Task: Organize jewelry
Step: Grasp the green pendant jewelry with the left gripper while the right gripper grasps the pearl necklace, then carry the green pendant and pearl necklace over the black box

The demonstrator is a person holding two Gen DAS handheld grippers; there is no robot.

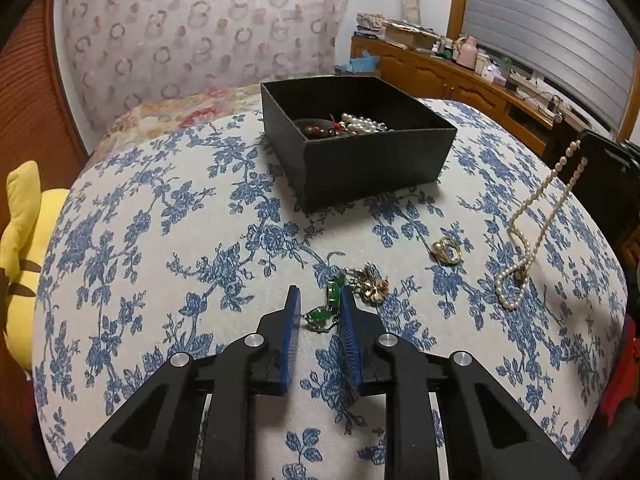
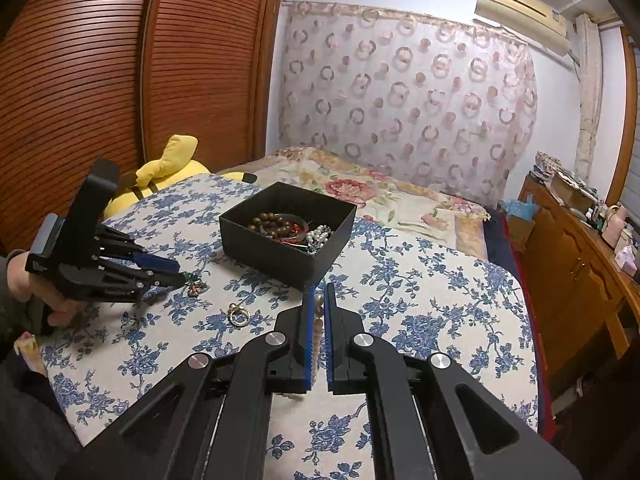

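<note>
A black box (image 1: 372,160) (image 2: 280,248) on the blue-flowered cloth (image 1: 160,240) holds brown beads (image 2: 272,224) and pearls (image 1: 364,123). My left gripper (image 1: 319,300) is open around a green-stone bracelet (image 1: 326,308) with a gold flower charm (image 1: 374,286) lying on the cloth; it also shows in the right wrist view (image 2: 176,272). My right gripper (image 2: 319,300) is shut on a pearl necklace (image 2: 318,328), which hangs from it with its end on the cloth (image 1: 520,256). A gold ring (image 1: 447,250) (image 2: 239,316) lies between them.
A yellow plush toy (image 1: 24,248) (image 2: 172,164) sits at the cloth's left edge. A floral bedspread (image 2: 360,188) lies behind the box. A wooden dresser (image 2: 580,248) with clutter runs along the right wall. A slatted wooden wardrobe (image 2: 120,80) stands at the left.
</note>
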